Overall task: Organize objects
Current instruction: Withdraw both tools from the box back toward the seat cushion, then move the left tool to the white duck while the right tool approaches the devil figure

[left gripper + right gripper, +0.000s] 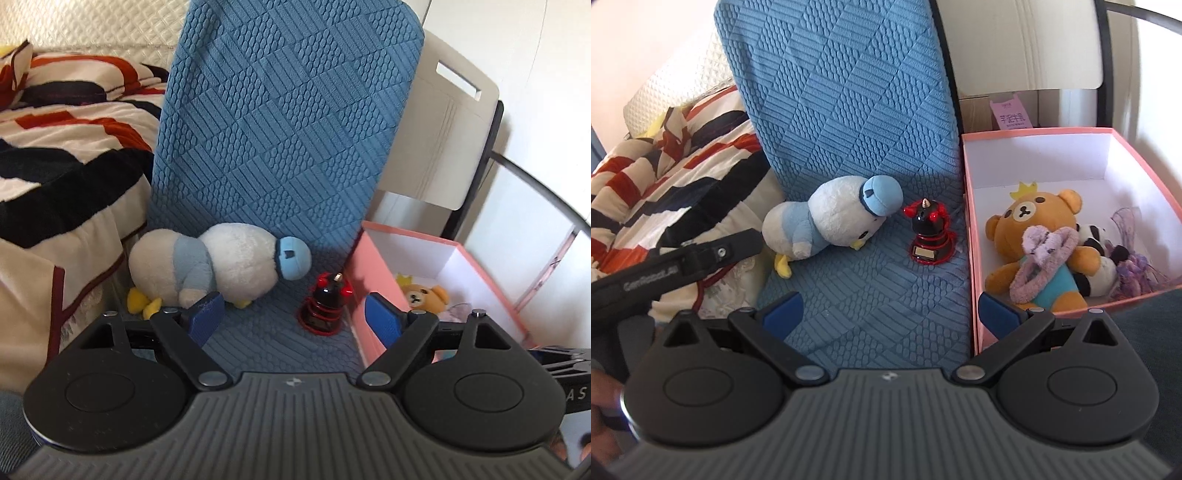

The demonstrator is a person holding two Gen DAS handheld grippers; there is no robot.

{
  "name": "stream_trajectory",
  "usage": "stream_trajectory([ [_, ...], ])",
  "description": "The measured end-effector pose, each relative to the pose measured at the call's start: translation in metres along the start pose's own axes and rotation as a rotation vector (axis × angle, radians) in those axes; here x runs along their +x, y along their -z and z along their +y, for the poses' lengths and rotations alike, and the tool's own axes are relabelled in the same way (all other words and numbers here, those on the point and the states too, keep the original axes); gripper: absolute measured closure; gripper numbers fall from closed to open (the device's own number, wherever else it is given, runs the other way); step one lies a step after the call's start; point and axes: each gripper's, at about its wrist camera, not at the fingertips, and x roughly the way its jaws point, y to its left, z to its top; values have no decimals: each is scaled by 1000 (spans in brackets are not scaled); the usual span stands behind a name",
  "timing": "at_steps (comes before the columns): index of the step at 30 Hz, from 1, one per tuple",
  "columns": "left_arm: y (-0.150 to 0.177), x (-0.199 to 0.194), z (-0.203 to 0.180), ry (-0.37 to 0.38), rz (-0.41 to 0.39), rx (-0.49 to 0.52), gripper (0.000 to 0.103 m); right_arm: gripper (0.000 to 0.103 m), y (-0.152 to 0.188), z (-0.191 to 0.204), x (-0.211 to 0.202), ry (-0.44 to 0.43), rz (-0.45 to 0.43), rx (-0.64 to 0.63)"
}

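My left gripper (295, 317) stands wide open at the bottom of its own view, nothing between its blue pads, and my right gripper (890, 315) is spread just as wide and just as empty at the bottom of the right wrist view.

Ahead of both lies the blue textured chair cover (849, 110), running from the seat up the backrest. On the seat, at mid-frame, the white plush duck (831, 221) lies on its side, blue cap pointing toward the small black-and-red figurine (929, 232), which stands upright just beside it (cap and figurine look close to touching, though I cannot tell for sure).

At the right of the frame sits the pink box (971, 240), hard against the chair's edge. Inside it lie a brown teddy bear (1030, 225), a lilac fluffy scrunchie (1045, 251) draped over the bear, a panda plush (1097, 240) and purple gauzy fabric (1134, 258).

A striped blanket (665, 177) fills the left side.
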Motion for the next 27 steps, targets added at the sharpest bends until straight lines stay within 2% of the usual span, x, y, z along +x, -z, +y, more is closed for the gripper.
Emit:
stream_trajectory([
  [7,3,45,-8,-133,8,136,16,1,1,-8,36,-1,-28,-74],
  [11,-1,70,-10,-256,40,211,16,1,-1,-11,56,-14,-61,-115],
  [18,-8,115,-7,-304,110,295,16,2,-13,-13,76,-7,-79,-189],
  [20,-8,131,-10,-331,142,347,16,17,-18,-18,83,4,-75,-203],
  [22,-8,144,-10,-345,163,393,16,25,-22,-20,90,11,-70,-212],
  [27,-8,171,-10,-396,204,495,16,29,-29,-13,107,-7,-65,-250],
])
